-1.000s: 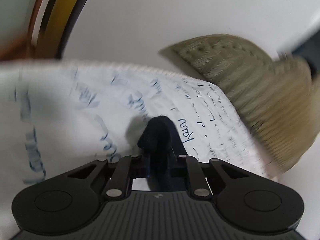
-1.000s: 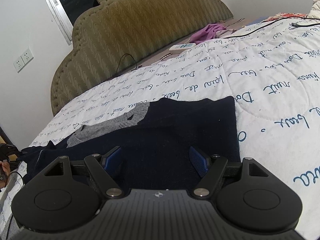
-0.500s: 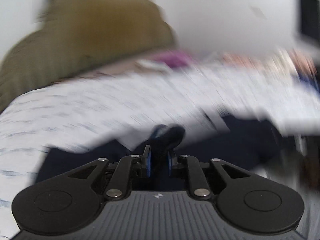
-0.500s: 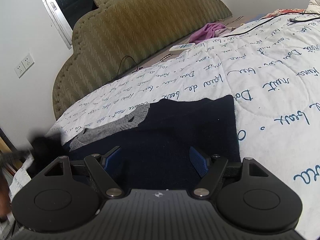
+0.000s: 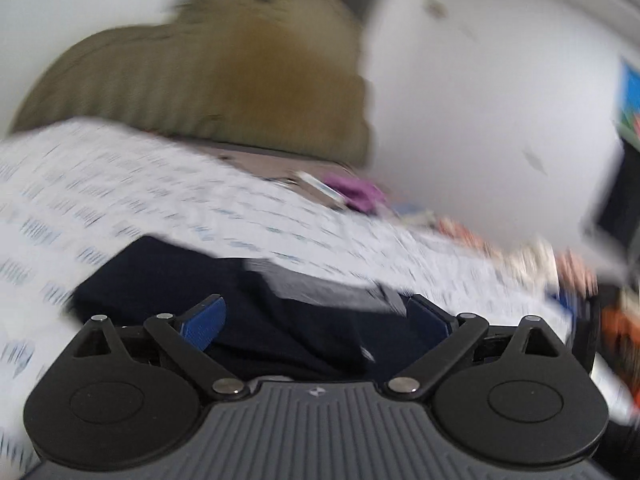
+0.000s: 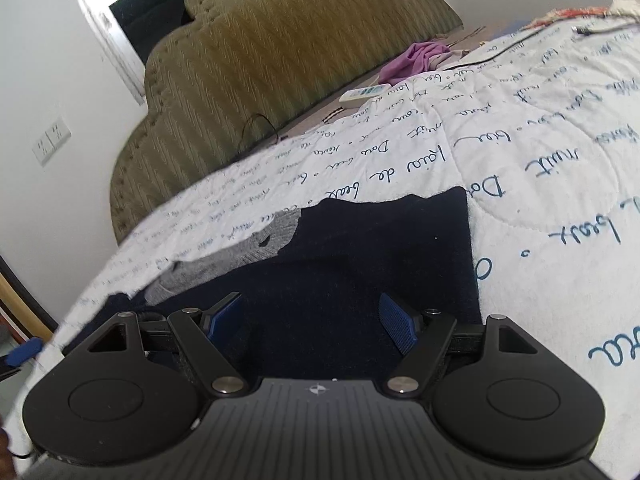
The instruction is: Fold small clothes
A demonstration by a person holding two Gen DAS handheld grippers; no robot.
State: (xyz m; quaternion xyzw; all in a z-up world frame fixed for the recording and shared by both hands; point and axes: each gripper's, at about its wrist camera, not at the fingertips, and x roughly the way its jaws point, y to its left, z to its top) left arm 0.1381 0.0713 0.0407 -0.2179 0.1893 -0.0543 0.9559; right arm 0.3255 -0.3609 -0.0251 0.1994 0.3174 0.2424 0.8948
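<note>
Both our tools gape, holding nothing: left gripper (image 5: 318,320), right gripper (image 6: 316,322). Navy garment (image 6: 360,264) lies flat on the quilt (image 6: 540,168), grey collar (image 6: 264,240) at 10 o'clock. One fold seems laid (left view blurred); more folds likely remain.

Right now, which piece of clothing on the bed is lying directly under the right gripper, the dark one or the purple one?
The dark navy garment with grey trim: it lies flat beneath the open right gripper. The crumpled purple cloth sits far off by the olive headboard.
</note>
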